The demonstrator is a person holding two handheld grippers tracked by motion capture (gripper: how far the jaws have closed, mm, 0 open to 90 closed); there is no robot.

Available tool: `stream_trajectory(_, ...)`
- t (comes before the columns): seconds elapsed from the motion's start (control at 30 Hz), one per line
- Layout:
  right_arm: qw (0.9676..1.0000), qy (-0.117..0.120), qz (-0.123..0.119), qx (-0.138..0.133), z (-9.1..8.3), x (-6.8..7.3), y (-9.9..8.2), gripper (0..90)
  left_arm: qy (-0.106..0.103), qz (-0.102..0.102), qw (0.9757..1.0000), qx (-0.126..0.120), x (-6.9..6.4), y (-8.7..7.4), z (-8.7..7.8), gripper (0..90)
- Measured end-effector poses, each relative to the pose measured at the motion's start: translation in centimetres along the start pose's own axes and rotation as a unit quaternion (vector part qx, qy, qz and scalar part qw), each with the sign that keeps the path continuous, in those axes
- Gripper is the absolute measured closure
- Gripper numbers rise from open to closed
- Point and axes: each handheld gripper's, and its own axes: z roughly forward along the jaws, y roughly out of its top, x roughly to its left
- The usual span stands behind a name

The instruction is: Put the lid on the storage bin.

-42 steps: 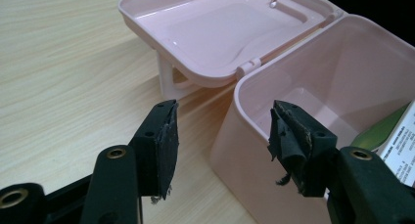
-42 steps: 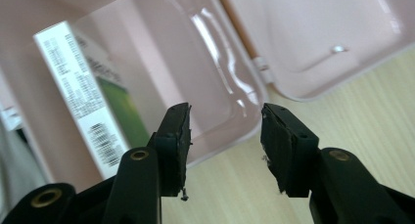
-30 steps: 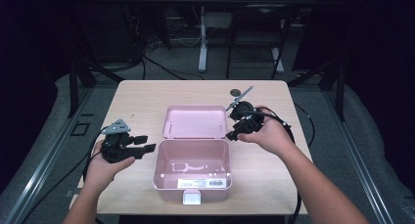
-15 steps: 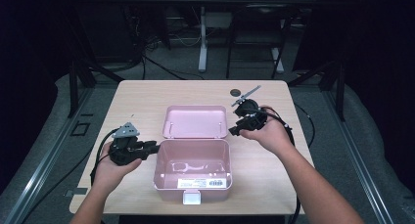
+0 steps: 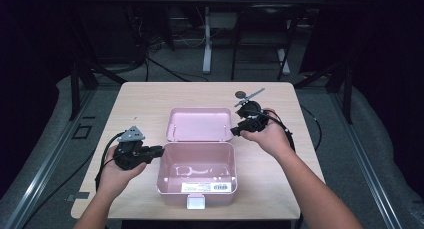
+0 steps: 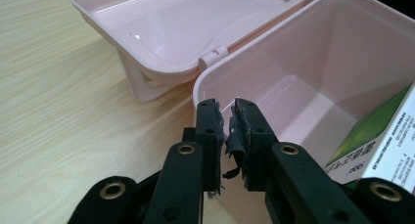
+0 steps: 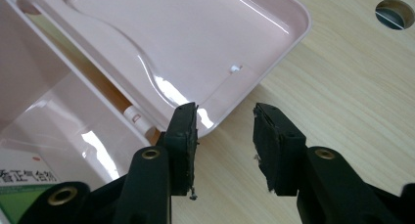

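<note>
A pink plastic box (image 5: 196,195) stands open mid-table, its lid (image 5: 200,124) laid flat behind it. My left gripper (image 5: 161,150) is at the box's back-left corner. Its jaws have just been closing, and the box wall (image 6: 303,53) sits in the narrow gap between its worn pads (image 6: 244,131). My right gripper (image 5: 234,132) hovers at the lid's right edge. Its jaws have just been closing a little and still stand apart over bare table. The lid's rim (image 7: 254,82) lies against the tip of its left fingertip (image 7: 183,131). A green-and-white carton (image 6: 386,145) lies inside the box.
A dark round hole (image 5: 241,94) sits in the tabletop behind my right gripper, seen close as the hole (image 7: 394,12). Light wood table (image 5: 310,154) spreads left and right of the box. Dark floor and stands surround it.
My left gripper has moved right to the box's left wall and its jaws have gone from wide apart to nearly together. My right gripper has hardly moved.
</note>
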Motion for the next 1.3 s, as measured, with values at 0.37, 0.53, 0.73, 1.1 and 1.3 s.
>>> stream_trajectory(0.37, 0.9996, -0.012, 0.024, -0.010, 2.0, -0.8, 0.4, 62.5, 0.001, 0.001, 1.0000, -0.002, 0.0, 0.0, 0.0, 81.1)
stream_trajectory(0.53, 0.9986, -0.009, 0.048, -0.022, 2.8, -1.3, 0.7, 60.5, -0.002, -0.003, 1.0000, -0.003, 0.1, -0.1, 0.0, 81.1)
stream_trajectory(0.73, 0.9977, -0.015, 0.063, -0.021, 3.6, -1.8, 1.0, 60.4, -0.002, -0.003, 1.0000, -0.003, 0.1, -0.1, 0.0, 81.2)
stream_trajectory(1.1, 0.9960, -0.025, 0.081, -0.028, 4.7, -2.5, 1.3, 61.9, 0.004, -0.001, 1.0000, -0.004, -0.1, -0.1, 0.0, 81.2)
stream_trajectory(1.3, 0.9932, -0.041, 0.102, -0.040, 5.3, -2.7, 1.4, 65.0, 0.005, 0.000, 1.0000, -0.004, -0.1, -0.1, 0.0, 81.2)
